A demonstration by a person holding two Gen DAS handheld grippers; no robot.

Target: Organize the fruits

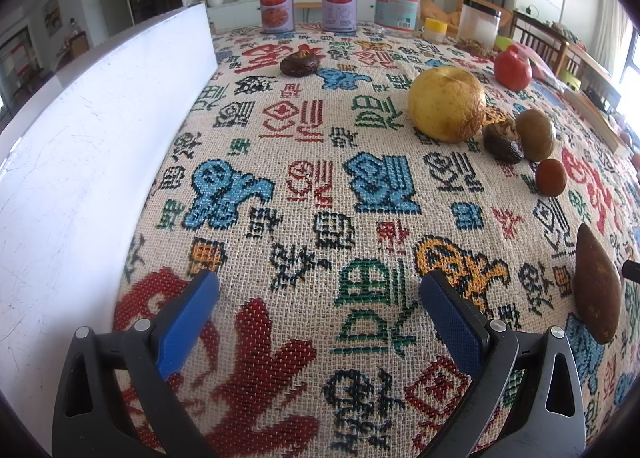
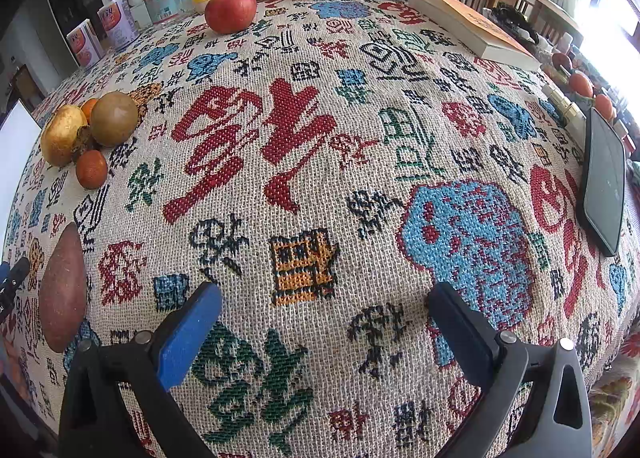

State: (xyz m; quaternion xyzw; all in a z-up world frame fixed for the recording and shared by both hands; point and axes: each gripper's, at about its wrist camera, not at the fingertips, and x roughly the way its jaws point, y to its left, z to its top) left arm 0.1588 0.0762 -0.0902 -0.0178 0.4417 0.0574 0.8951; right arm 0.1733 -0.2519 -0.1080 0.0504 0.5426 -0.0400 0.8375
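Both tools hover just above the woven tablecloth with nothing between their fingers: the left hand-held gripper is spread wide, and so is the right hand-held gripper.

The fruits lie loose on the table. Ahead and to the right of the left hand-held gripper sits a cluster: a big yellow pear, a kiwi just beside it, a dark shrivelled fruit wedged between them, and a small orange fruit a little nearer. Another dark shrivelled fruit lies alone far ahead, and a red apple sits beyond the pear. Close to the right of the left hand-held gripper lies a brown sweet potato; the right wrist view shows it at the far left.

The pear and apple look firm, round and fairly heavy; I would take each across its widest part, as smooth skin may slip. The kiwi looks softer, so it probably needs only a light squeeze. The shrivelled fruits seem light and brittle. The sweet potato looks stiff and dense. Its long axis runs roughly away from the left hand-held gripper, its narrow end pointing forward, so a grip across its thick middle should hold best.
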